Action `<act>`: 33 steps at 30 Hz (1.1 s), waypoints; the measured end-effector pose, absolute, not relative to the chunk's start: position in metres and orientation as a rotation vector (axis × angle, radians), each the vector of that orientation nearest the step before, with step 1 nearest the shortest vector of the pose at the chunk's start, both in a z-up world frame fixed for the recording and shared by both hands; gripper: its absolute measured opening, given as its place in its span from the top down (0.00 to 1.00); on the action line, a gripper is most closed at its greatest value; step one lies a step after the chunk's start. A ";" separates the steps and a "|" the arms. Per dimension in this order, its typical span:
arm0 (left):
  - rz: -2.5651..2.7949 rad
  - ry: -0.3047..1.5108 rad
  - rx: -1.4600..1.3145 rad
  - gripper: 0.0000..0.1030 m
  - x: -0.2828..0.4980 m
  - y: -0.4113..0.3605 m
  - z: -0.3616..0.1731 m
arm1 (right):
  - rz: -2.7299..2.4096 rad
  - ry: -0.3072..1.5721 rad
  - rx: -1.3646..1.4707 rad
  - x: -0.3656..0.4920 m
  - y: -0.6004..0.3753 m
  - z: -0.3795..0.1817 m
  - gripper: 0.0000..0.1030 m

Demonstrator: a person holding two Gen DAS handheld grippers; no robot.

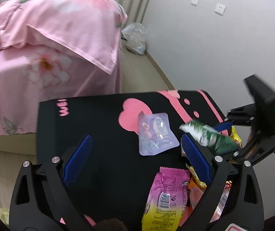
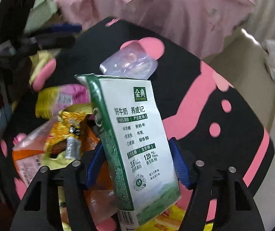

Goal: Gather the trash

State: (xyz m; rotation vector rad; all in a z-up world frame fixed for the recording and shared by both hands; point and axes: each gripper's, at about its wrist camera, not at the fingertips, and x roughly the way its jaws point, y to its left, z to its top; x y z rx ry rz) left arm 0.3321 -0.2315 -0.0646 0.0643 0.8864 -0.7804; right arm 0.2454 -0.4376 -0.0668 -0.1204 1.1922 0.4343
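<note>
The right gripper [image 2: 135, 165] has a green-and-white milk carton [image 2: 135, 134] between its blue pads, long axis running out along the fingers. Below it lies a heap of snack wrappers [image 2: 64, 134] on the black-and-pink mat [image 2: 224, 134]; no bin shows. The left gripper [image 1: 135, 154] stands wide and empty, a clear blister pack [image 1: 155, 133] just ahead, nearest that hand.

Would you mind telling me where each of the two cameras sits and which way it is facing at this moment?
Left wrist: on the left gripper, looking down over its open blue fingers at the black-and-pink mat; the right gripper shows at the right.
Right wrist: on the right gripper, looking steeply down past the milk carton between its fingers; the left gripper shows at upper left.
Shared: mat, carton, clear blister pack, pink-and-yellow wrapper.
</note>
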 end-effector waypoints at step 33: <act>-0.791 0.857 -0.036 0.99 0.199 -0.164 -0.028 | 0.073 0.870 0.068 0.062 -0.404 -0.039 0.41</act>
